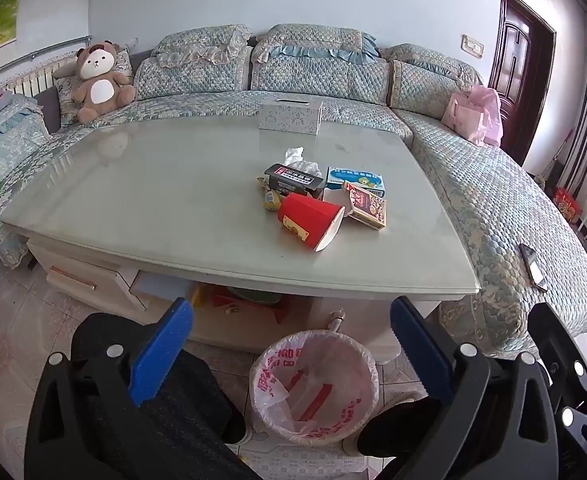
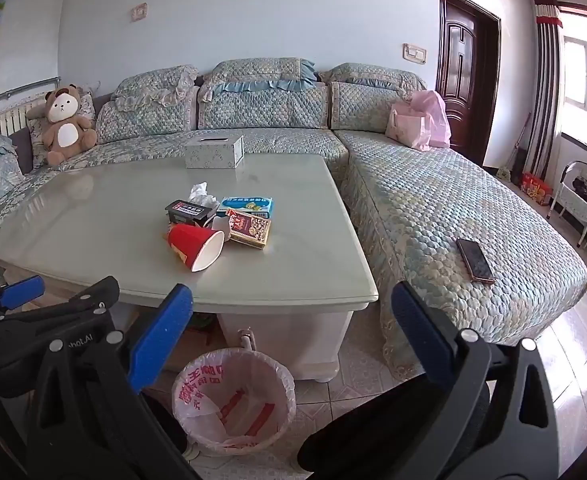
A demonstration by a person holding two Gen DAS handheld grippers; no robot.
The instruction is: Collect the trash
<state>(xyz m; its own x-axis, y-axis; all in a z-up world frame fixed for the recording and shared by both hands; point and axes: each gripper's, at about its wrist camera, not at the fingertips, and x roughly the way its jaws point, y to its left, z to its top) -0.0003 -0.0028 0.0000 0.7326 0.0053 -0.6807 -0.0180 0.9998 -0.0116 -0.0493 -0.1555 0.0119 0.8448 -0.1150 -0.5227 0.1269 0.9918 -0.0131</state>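
A pile of trash lies on the glass coffee table (image 1: 153,200): a tipped red paper cup (image 1: 311,219), a black box (image 1: 293,179), a blue-green box (image 1: 355,178), a red patterned box (image 1: 367,204), a crumpled tissue (image 1: 299,158) and a yellow wrapper (image 1: 270,199). The cup also shows in the right wrist view (image 2: 195,245). A bin lined with a pink bag (image 1: 313,386) stands on the floor before the table, also in the right wrist view (image 2: 233,400). My left gripper (image 1: 291,344) is open and empty above the bin. My right gripper (image 2: 291,330) is open and empty, right of the left one (image 2: 17,292).
A tissue box (image 1: 289,118) stands at the table's far edge. An L-shaped quilted sofa (image 2: 453,208) wraps the table, with a teddy bear (image 1: 99,80), pink bags (image 2: 421,124) and a phone (image 2: 475,260) on it. A dark door (image 2: 465,68) is at the back right.
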